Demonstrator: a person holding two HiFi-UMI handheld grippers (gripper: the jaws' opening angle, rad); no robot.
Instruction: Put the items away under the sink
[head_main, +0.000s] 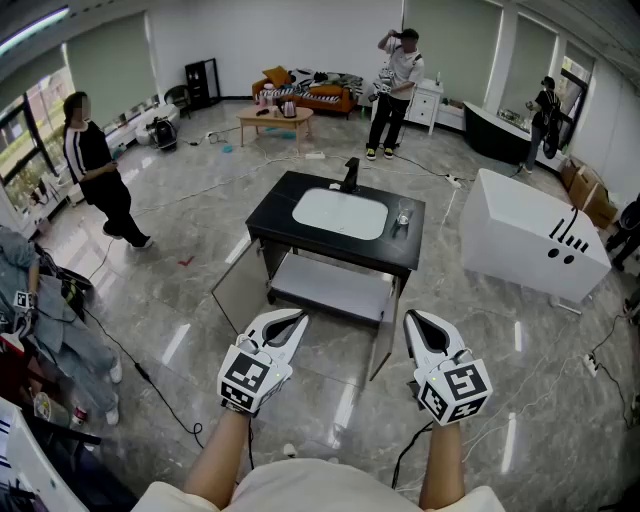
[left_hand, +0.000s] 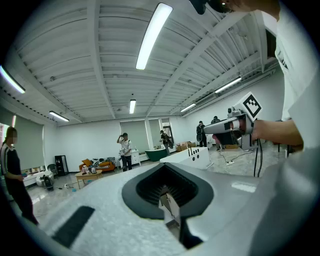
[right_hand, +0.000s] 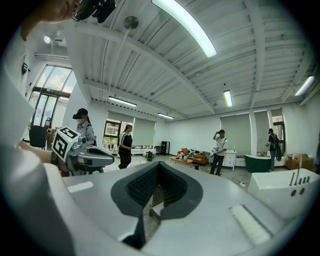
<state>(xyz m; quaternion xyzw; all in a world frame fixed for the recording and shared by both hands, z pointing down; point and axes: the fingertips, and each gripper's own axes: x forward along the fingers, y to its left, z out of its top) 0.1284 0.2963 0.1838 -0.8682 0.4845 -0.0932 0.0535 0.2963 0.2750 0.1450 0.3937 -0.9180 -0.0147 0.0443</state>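
Open floor (head_main: 340, 395) lay between me and the sink cabinet (head_main: 268, 216). Its left door (head_main: 238, 290) and right door (head_main: 383, 338) stood swung wide, flanking the way in to the shelf (head_main: 330, 290). A white tub (head_main: 530, 245) stood well off to the right.

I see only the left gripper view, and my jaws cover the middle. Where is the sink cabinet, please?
Observer: The black-topped sink cabinet with a white basin stands straight ahead of you, not yet reached.
Operator: Are its doors open?
Observer: Yes. The grey left door and the right door both stand open.
Operator: Is the right gripper carrying anything?
Observer: No, the right gripper is shut and empty.
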